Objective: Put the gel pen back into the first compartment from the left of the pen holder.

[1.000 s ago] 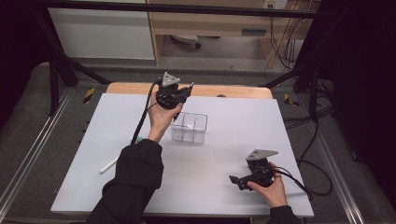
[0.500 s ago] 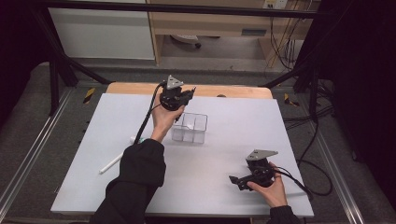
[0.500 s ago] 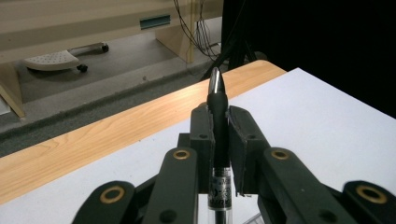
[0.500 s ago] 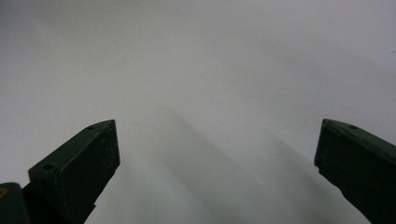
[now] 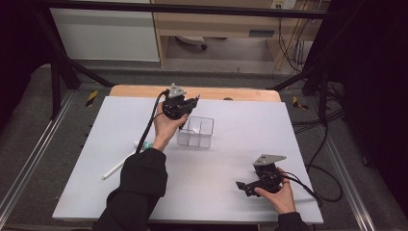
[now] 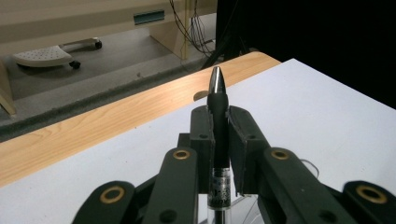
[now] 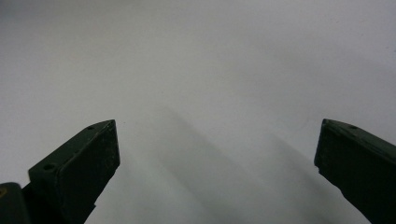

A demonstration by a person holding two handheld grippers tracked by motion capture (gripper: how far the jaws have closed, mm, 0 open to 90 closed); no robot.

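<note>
Two tongs: left tongs clamp a pen above the box; right tongs gape empty. Lower plumb, release inside one compartment.

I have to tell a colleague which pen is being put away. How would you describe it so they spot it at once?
Start from the white table and find the clear plastic box near its middle. Just above the box's left side, the left gripper is clamped on a black pen with a silver tip. The other pen, white, lies loose on the table to the left.
</note>
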